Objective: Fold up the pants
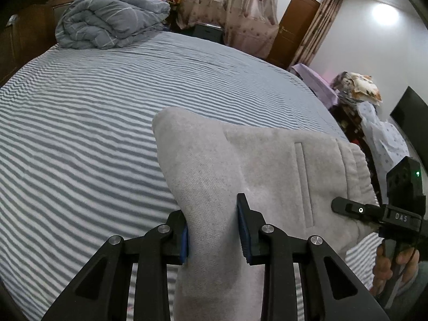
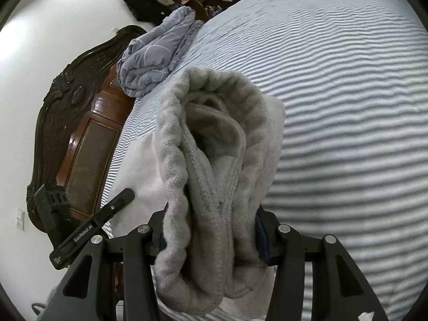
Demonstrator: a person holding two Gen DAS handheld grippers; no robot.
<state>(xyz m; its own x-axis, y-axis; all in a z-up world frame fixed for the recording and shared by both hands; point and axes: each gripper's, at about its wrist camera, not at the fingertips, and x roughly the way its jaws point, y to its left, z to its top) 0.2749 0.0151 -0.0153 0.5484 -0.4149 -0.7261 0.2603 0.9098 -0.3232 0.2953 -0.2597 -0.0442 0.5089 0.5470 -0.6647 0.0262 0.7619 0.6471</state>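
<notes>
The light grey fleece pants (image 1: pixel 256 165) hang above the striped bed, held at both ends. My left gripper (image 1: pixel 212 230) is shut on a fold of the leg part, its blue pads (image 1: pixel 243 230) pressed to the cloth. A slit pocket (image 1: pixel 303 184) faces the left wrist camera. My right gripper (image 2: pixel 210 238) is shut on the bunched elastic waistband (image 2: pixel 214 123), which stands up between its fingers. The right gripper also shows at the right edge of the left wrist view (image 1: pixel 374 211), and the left gripper shows at the lower left of the right wrist view (image 2: pixel 88 227).
The bed (image 1: pixel 93 123) has a blue-and-white striped sheet. A rolled grey quilt (image 1: pixel 112 18) lies at its far end by the dark wooden headboard (image 2: pixel 69 123). Piled clothes (image 1: pixel 358 93) and a brown door (image 1: pixel 294 24) stand beyond the right side of the bed.
</notes>
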